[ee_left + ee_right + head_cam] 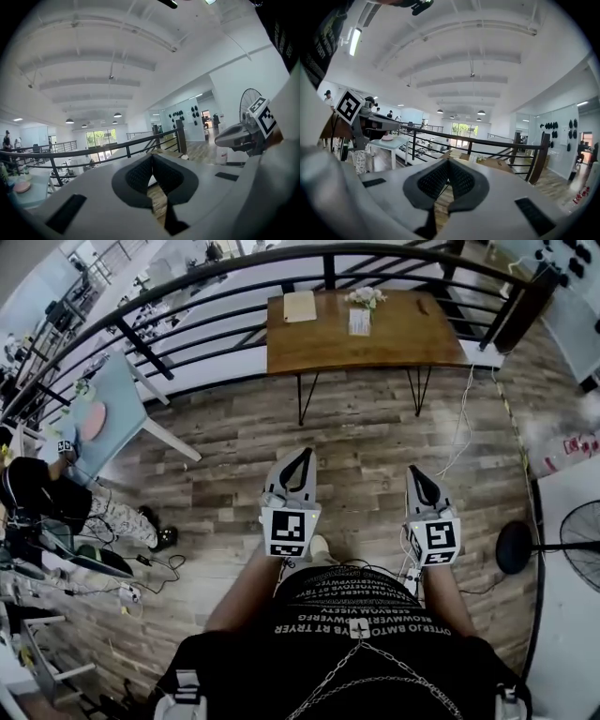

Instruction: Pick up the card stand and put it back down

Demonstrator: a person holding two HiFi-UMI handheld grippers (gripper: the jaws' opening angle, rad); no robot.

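Note:
The card stand (360, 322) is a small white upright card on the far wooden table (403, 334), beside a little bunch of flowers (364, 296). In the right gripper view the card stand (472, 158) shows small, just past my jaws. My left gripper (305, 454) and right gripper (414, 471) are held side by side over the wood floor, well short of the table and pointing at it. On both, the jaws are closed tip to tip with nothing between them. The closed pads show as the left gripper (151, 157) and the right gripper (448, 161) in their own views.
A pale sheet (300, 306) lies on the table's left part. A black railing (187, 329) runs behind the table. A light-blue table (103, 409) and a seated person (37, 493) are at the left. At the right are a standing fan (577, 545), a cable (461, 432) and a white surface (572, 512).

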